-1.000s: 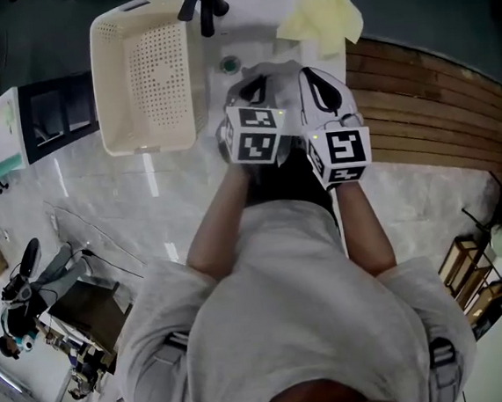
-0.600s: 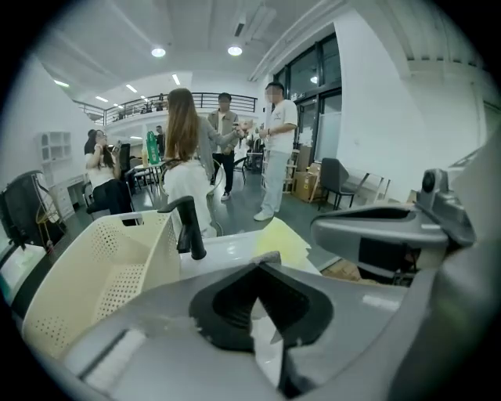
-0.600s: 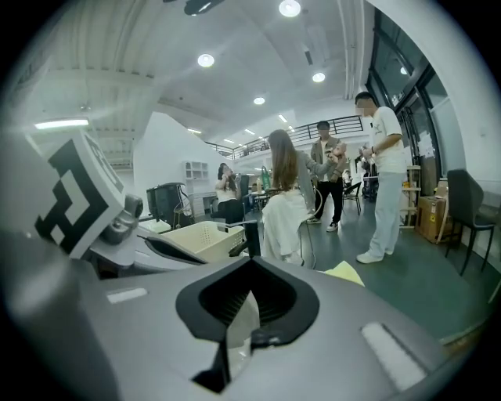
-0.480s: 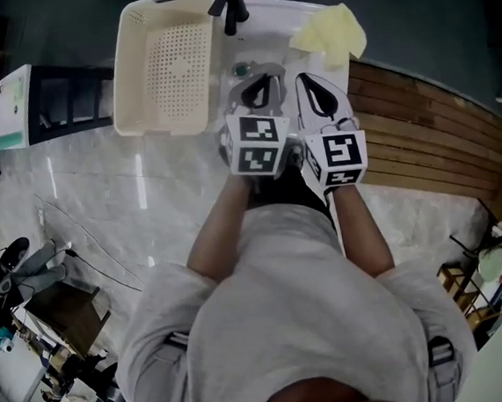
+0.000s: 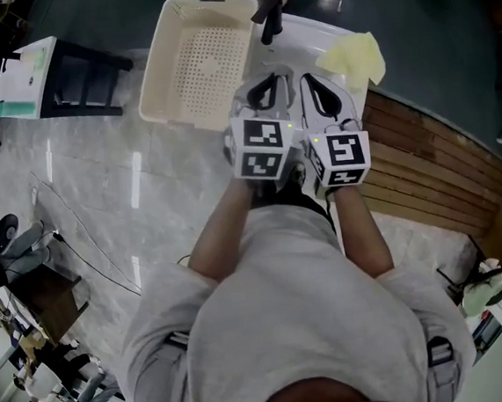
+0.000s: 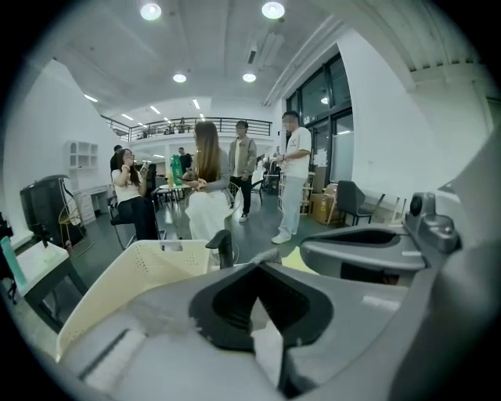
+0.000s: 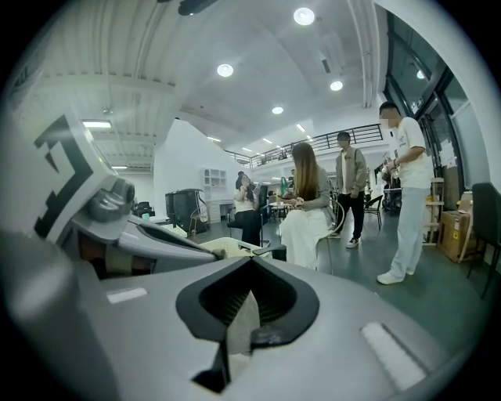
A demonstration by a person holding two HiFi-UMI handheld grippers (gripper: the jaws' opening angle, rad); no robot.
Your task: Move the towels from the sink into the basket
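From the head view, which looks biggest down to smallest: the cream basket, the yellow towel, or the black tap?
1. Cream basket, largest by far.
2. Yellow towel, next.
3. Black tap, smallest.
They sit close together, so the order holds.

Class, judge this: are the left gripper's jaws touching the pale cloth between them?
Touching. The left gripper view shows the left gripper shut, its jaws pinching the pale cloth.

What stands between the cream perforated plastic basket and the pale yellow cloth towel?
In the head view, the black faucet stands between the basket and the yellow towel.
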